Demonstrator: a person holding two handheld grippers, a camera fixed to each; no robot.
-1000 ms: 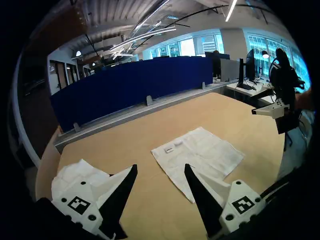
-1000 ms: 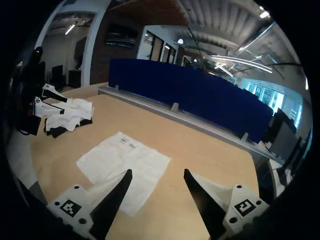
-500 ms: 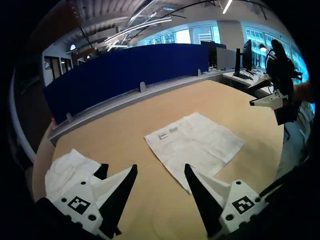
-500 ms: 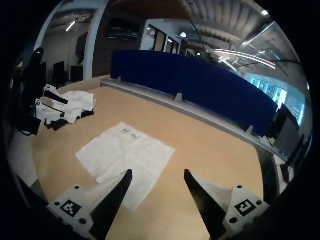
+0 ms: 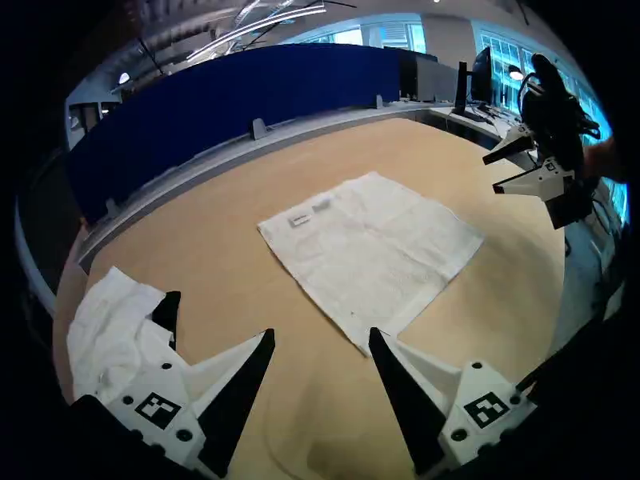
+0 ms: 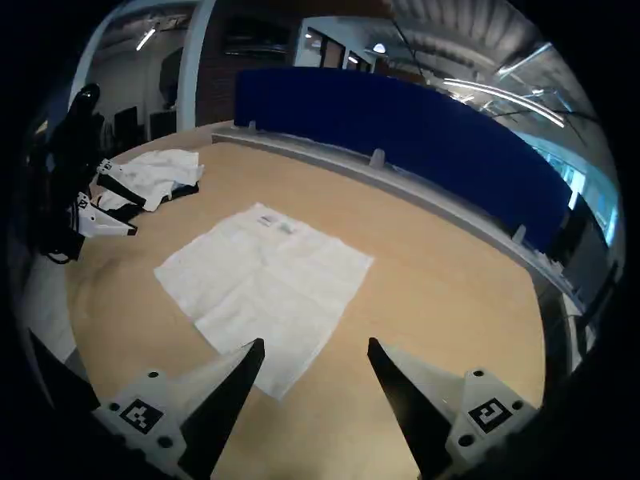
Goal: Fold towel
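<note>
A white towel (image 5: 370, 244) lies spread flat on the wooden table (image 5: 240, 264), with a small label near its far edge. In the left gripper view my left gripper (image 5: 320, 352) hangs open above the table, just short of the towel's near corner. The right gripper (image 5: 502, 170) shows at the far right, open, held by a hand. In the right gripper view the same towel (image 6: 264, 280) lies ahead, and my right gripper (image 6: 314, 360) is open above its near edge. The left gripper (image 6: 120, 204) shows at the far left, open.
A heap of white and dark cloth (image 5: 112, 336) lies at the table's left end, also seen as cloth (image 6: 160, 176) in the right gripper view. A blue partition (image 5: 232, 88) on a grey rail runs along the table's far side. Desks with monitors (image 5: 472, 76) stand beyond.
Both grippers have tilted down and moved closer over the table, so the towel now lies nearer and more centred in each view. Both stay open; the towel has not moved.
</note>
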